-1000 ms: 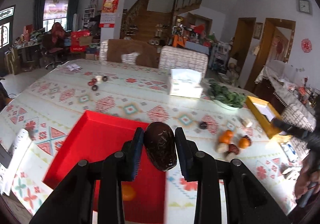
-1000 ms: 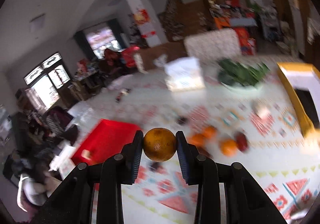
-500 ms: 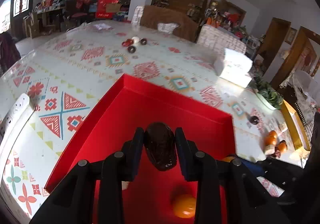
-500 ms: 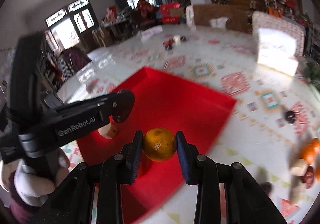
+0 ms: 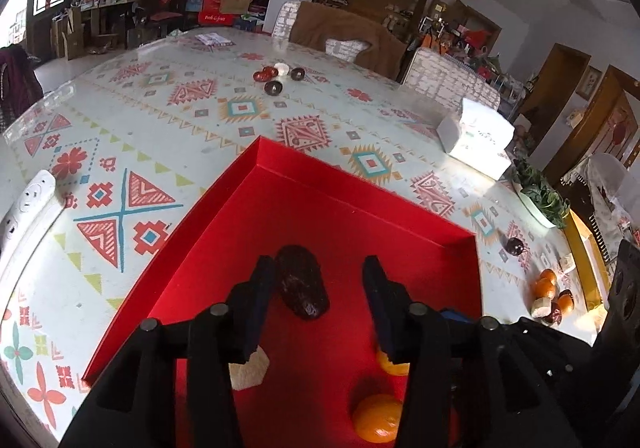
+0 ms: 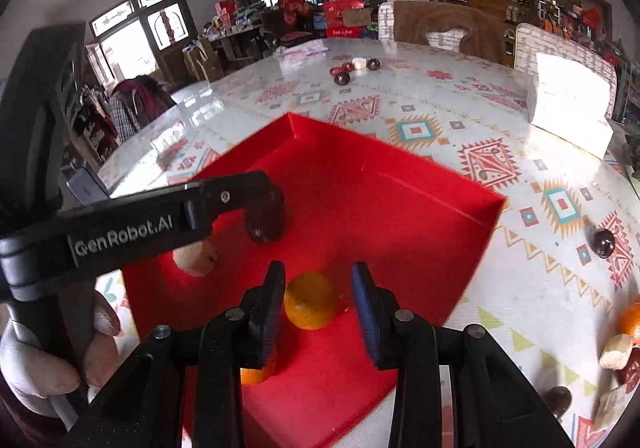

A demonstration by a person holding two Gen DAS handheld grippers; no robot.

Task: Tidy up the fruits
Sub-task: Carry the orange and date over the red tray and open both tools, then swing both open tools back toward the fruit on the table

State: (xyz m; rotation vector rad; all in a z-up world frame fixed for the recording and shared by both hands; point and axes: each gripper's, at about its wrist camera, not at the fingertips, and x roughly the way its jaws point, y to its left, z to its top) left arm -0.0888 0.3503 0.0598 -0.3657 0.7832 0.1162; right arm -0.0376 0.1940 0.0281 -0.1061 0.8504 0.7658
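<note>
with the left gripper (image 5: 318,288) opening, the dark date (image 5: 302,286) lies loose in the red tray (image 5: 280,155), against its left pad, long axis along the fingers; the right gripper (image 6: 318,298) loosely brackets an orange (image 6: 310,300).

Left gripper (image 5: 318,290) over red tray (image 5: 360,207), jaws opening. Dark fruit (image 5: 302,286) against nine-o'clock finger, clear of three-o'clock finger. Orange (image 5: 376,418) at five o'clock.
</note>
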